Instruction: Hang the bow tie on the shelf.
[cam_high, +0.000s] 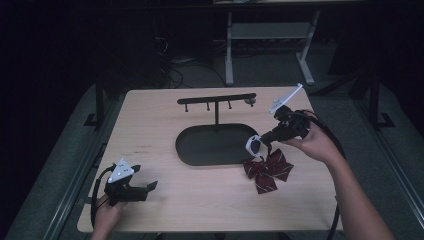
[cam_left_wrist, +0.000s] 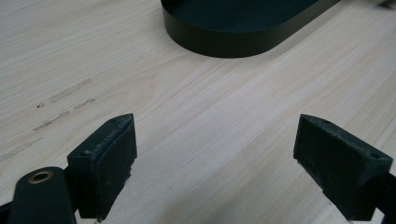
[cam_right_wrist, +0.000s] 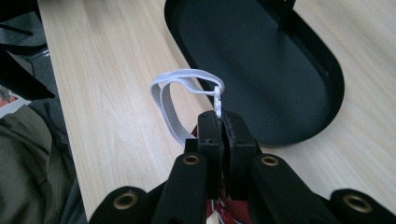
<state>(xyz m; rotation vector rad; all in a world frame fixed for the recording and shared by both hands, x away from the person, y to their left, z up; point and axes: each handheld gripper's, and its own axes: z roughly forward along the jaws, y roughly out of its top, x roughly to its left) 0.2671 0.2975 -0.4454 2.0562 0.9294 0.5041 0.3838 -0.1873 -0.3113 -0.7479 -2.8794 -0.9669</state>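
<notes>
Right gripper (cam_high: 261, 140): fingers pressed together on the white strap (cam_right_wrist: 180, 100) of the bow tie (cam_high: 268, 170). The bow hangs just below the fingers, apparently touching the surface (cam_high: 150, 120) beside the tray (cam_high: 200, 155). The stand's hook bar (cam_high: 216, 99) lies up and farther back from the fingers, its long axis across the surface; the right hand is much nearer it. Left gripper (cam_high: 145, 187): fingers spread, holding nothing, well apart.

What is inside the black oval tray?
The tray holds just the thin post of the hook rack rising from its back edge; its floor looks bare. The right claw covers its near right corner.
</notes>
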